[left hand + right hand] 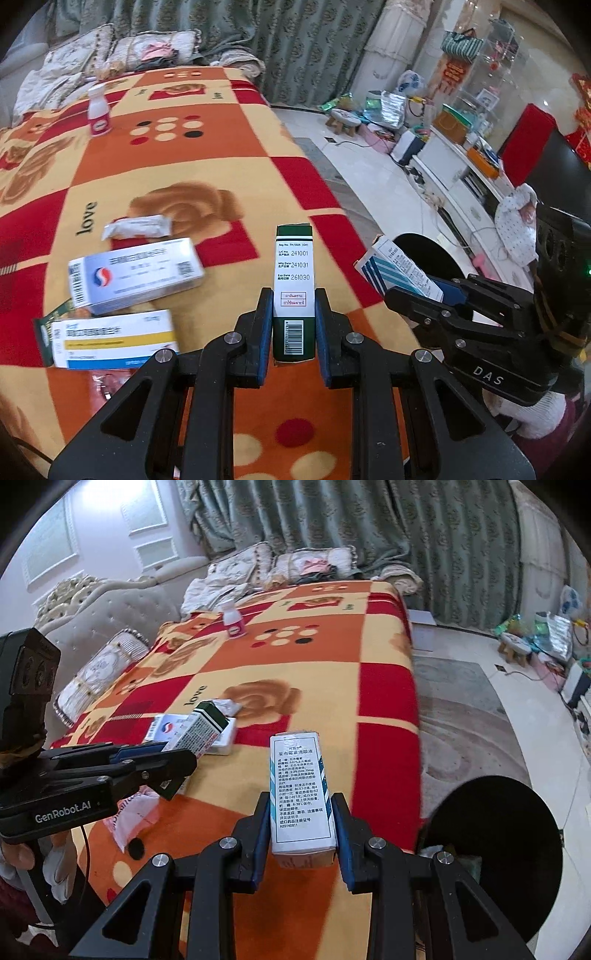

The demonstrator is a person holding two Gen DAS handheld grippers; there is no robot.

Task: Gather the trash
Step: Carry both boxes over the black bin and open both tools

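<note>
My left gripper (294, 295) clamped on a slim green-and-white cardboard carton (294, 280), my right gripper (301, 812) pinching a white-and-blue printed cardboard box (301, 794), both above the fleecy red-orange checked blanket (207, 162), round black bin (491, 834) beside the blanket edge, flat cardboard medicine boxes (136, 277) and white plastic bottle (98, 110) lying on the blanket

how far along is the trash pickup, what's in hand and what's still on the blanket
About midway, at a guess. Something green already shows inside the black bin. In hand: the left gripper is shut on a green box, the right gripper on a white box. Left on the blanket: two flat boxes, a white wrapper, a small bottle.
</note>
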